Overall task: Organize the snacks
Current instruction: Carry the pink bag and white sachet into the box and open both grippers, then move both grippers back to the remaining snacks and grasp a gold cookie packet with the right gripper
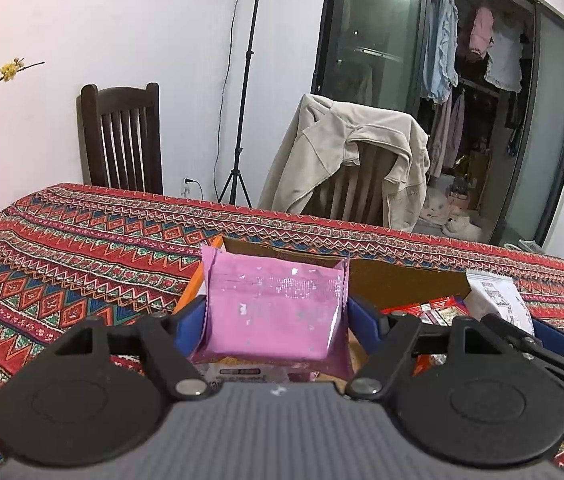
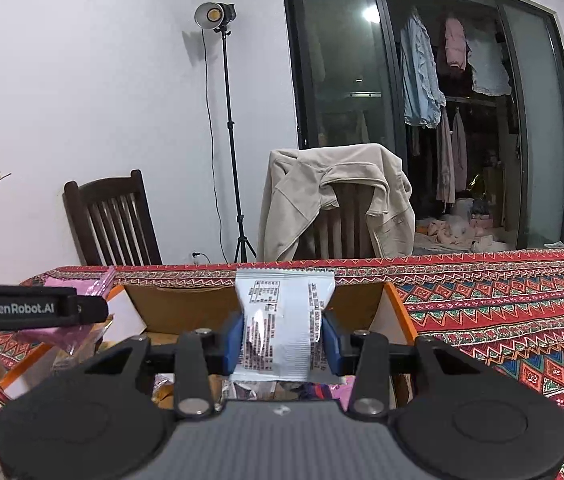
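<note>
Left wrist view: left gripper [image 1: 276,312] clamps one pink snack packet [image 1: 274,312] between its blue pads.
Right gripper [image 2: 282,340] grips one white snack packet [image 2: 282,328]; one cardboard box [image 2: 362,304] lies beyond the jaws.

Left gripper [image 1: 276,312] clamps a pink snack packet [image 1: 274,312] between its blue pads [image 1: 188,326], packet upright with its crimped top edge up. Behind it an open cardboard box [image 1: 402,280] sits on a table with a red patterned cloth [image 1: 82,260]; red wrappers [image 1: 430,310] show inside the box. At right, the other gripper [image 1: 522,334] comes in holding a white printed packet [image 1: 498,296]. Past the table: a dark wooden chair [image 1: 122,140], a light stand [image 1: 246,80], a second chair draped with a beige jacket [image 1: 342,160], glass doors [image 1: 442,100] with hanging clothes behind.
</note>
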Motion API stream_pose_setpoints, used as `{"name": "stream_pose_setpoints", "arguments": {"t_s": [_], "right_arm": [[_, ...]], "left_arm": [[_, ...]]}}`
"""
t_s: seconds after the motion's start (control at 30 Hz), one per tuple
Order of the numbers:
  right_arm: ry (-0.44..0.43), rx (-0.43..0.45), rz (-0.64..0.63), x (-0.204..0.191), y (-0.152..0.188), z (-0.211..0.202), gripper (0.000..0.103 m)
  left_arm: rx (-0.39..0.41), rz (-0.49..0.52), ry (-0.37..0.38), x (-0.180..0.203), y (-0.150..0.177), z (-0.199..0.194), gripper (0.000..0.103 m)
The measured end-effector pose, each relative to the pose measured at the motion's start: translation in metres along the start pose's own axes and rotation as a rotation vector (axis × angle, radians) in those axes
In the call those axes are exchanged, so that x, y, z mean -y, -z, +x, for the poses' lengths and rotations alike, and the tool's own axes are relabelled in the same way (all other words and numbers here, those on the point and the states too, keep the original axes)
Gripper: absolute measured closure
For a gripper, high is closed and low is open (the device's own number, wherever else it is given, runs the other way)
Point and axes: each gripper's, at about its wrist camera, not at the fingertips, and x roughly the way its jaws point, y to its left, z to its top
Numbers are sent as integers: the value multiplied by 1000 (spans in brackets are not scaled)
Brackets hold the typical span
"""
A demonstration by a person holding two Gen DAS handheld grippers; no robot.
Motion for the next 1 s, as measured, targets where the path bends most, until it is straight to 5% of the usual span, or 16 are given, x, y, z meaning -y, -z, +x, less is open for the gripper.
{"name": "stream_pose_setpoints", "arguments": {"t_s": [0.37,0.43,0.5,0.63,1.0], "right_arm": [[3,-20,-4,-1,1,4,59],[0,-15,2,0,2,1,35],[4,1,5,0,2,-1,17],[2,8,7,0,2,-4,0],[17,28,11,0,0,-11,0]], "left_arm": [[9,-10,23,-2,2,-1,16],[34,-16,23,-3,1,-6,1],[67,-24,16,-3,0,-12,0],[85,-29,22,-4,-1,-16,0],[85,-13,18,-1,-6,-26,0]]}}
